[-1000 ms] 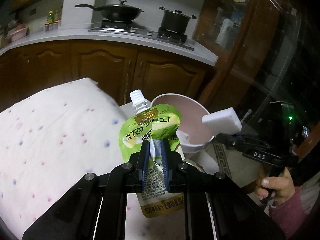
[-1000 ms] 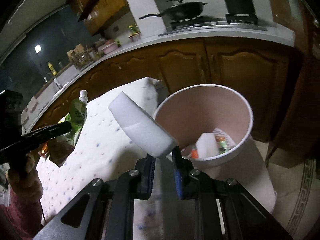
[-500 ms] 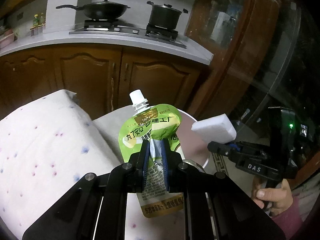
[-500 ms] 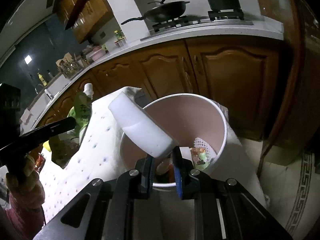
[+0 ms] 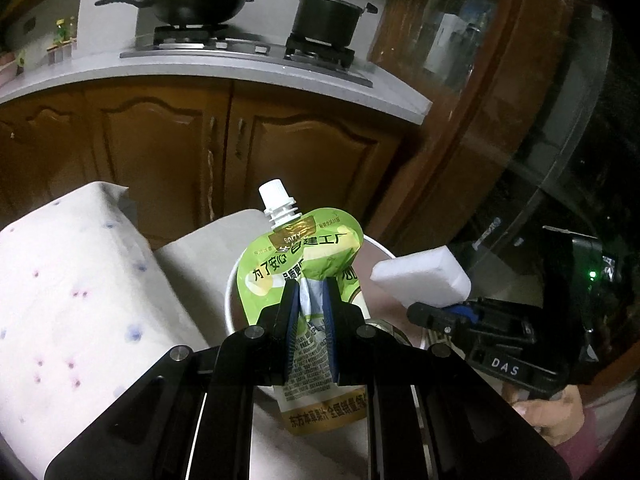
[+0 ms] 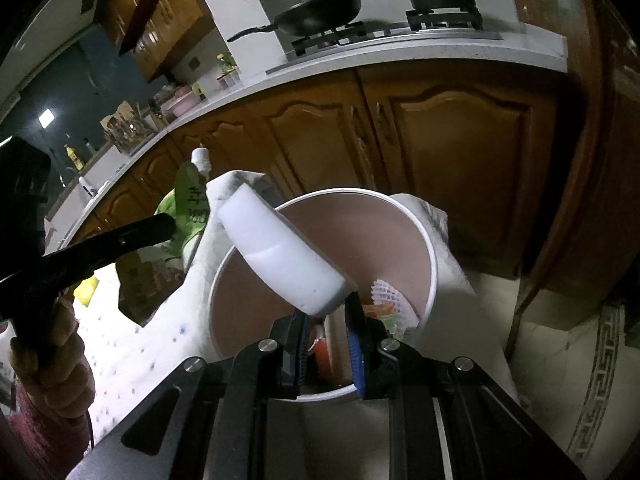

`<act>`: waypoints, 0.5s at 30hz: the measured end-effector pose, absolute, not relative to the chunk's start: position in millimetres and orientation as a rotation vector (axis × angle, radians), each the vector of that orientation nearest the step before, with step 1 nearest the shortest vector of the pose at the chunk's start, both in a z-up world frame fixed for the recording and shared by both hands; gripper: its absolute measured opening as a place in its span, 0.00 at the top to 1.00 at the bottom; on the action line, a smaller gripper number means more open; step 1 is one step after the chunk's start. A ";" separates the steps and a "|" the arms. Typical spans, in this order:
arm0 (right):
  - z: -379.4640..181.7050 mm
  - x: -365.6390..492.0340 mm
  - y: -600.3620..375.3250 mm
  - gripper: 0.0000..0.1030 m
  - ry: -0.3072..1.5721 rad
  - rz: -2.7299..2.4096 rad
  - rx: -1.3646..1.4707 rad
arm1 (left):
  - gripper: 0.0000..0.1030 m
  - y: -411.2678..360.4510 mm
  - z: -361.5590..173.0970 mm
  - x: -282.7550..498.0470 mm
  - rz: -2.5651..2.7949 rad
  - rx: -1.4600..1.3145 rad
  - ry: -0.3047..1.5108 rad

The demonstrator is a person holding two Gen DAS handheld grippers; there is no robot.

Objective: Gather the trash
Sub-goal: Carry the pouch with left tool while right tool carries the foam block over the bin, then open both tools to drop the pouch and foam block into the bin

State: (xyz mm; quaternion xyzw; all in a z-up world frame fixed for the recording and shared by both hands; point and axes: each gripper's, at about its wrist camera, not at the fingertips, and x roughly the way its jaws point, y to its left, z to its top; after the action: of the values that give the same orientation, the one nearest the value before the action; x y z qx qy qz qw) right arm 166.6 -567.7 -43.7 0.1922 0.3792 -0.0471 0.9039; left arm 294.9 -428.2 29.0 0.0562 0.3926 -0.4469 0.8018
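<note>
1. Two tools loaded: left tool (image 5: 311, 308) clamped on green spouted drink pouch (image 5: 304, 256), right tool (image 6: 326, 322) pinching white foam block (image 6: 280, 256).
2. Both over pink-lined bin (image 6: 430, 248).
3. Release block first, then centre pouch.

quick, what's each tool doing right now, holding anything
Left tool: shut on the green spout pouch.
Right tool: shut on the white sponge block, over the bin.
</note>
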 end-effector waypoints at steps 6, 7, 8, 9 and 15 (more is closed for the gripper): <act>-49.4 173.7 -570.8 0.79 0.818 -0.097 0.396 | 0.82 -440.1 14.0 303.3 -0.958 0.128 0.896; -50.0 174.3 -571.6 0.79 0.820 -0.104 0.394 | 0.73 -439.7 11.5 305.0 -0.952 0.127 0.903; -50.4 174.3 -572.1 0.78 0.818 -0.111 0.395 | 0.68 -438.4 10.1 306.5 -0.948 0.122 0.908; -51.0 174.1 -572.9 0.78 0.819 -0.109 0.400 | 0.61 -437.3 9.1 306.9 -0.948 0.116 0.907; -49.8 168.5 -575.4 0.66 0.799 -0.121 0.414 | 0.60 -424.3 13.2 306.2 -0.927 0.097 0.888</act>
State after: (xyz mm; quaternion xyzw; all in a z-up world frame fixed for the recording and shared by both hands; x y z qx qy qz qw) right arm 168.5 -575.4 -49.8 0.1999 0.3857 -0.0587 0.8988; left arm 306.2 -424.3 13.2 0.0450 0.4138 -0.4322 0.7999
